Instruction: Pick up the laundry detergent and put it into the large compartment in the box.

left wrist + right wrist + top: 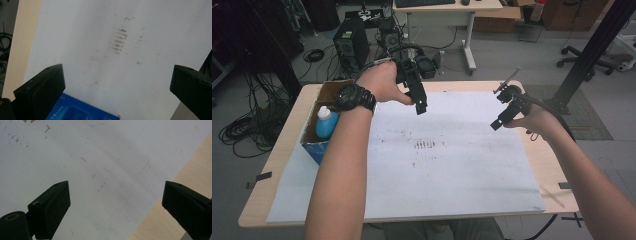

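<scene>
My left gripper (pixel 421 106) hangs above the far left part of the white sheet (pixel 437 165), jaws wide apart and empty; in its own view the left gripper (pixel 117 82) looks down on the sheet's brown smudges (pixel 119 41) and a corner of the blue box (pixel 82 111). My right gripper (pixel 497 123) hovers over the sheet's right side, also open with nothing held; the right gripper (pixel 116 200) sees bare sheet and the wooden table edge (pixel 180 195). A blue bottle with a white cap (pixel 326 122) stands in the open cardboard box (pixel 314 142) at the left.
The sheet covers most of the wooden table (pixel 282 150). Brown smudges (pixel 426 145) mark its middle. Beyond the table stand a computer tower (pixel 352 42), floor cables (pixel 242 130), a desk (pixel 447 10) and a black frame post (pixel 592 50).
</scene>
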A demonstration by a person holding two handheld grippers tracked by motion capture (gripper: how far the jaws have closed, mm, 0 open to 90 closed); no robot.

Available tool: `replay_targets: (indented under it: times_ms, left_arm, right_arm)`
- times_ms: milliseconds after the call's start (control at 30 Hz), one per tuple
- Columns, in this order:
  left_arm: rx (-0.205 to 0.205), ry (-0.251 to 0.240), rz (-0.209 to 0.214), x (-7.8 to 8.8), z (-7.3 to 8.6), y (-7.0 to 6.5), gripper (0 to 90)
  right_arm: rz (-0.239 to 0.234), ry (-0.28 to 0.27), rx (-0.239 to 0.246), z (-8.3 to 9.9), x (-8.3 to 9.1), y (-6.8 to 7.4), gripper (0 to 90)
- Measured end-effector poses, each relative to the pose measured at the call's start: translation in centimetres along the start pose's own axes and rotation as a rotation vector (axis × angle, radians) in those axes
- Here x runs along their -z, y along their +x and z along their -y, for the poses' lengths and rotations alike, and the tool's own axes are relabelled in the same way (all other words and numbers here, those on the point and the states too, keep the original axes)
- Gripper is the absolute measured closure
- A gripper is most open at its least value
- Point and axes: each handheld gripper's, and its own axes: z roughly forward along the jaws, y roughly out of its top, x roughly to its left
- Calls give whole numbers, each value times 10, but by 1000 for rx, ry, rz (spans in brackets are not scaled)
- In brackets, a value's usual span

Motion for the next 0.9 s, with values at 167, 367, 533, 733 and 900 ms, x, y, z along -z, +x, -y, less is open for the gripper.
replay_targets:
  times_ms: [167,367,533,733,900]
  left_arm:
    - [8,-2,-1,0,1,-1,2]
    - [1,9,2,0,0,-1,2]
    - [5,7,7,0,-1,-1,2]
    - [7,8,8,0,-1,-1,2]
    - [5,11,10,0,0,-2,2]
  right_arm:
    - [-1,-2,-2,0,0,0,80]
    - [-2,-3,-2,0,1,0,79]
    - [-1,-4,-3,1,1,0,79]
    - [-1,-2,-1,1,1,0,80]
    - [-1,-3,-2,1,1,1,80]
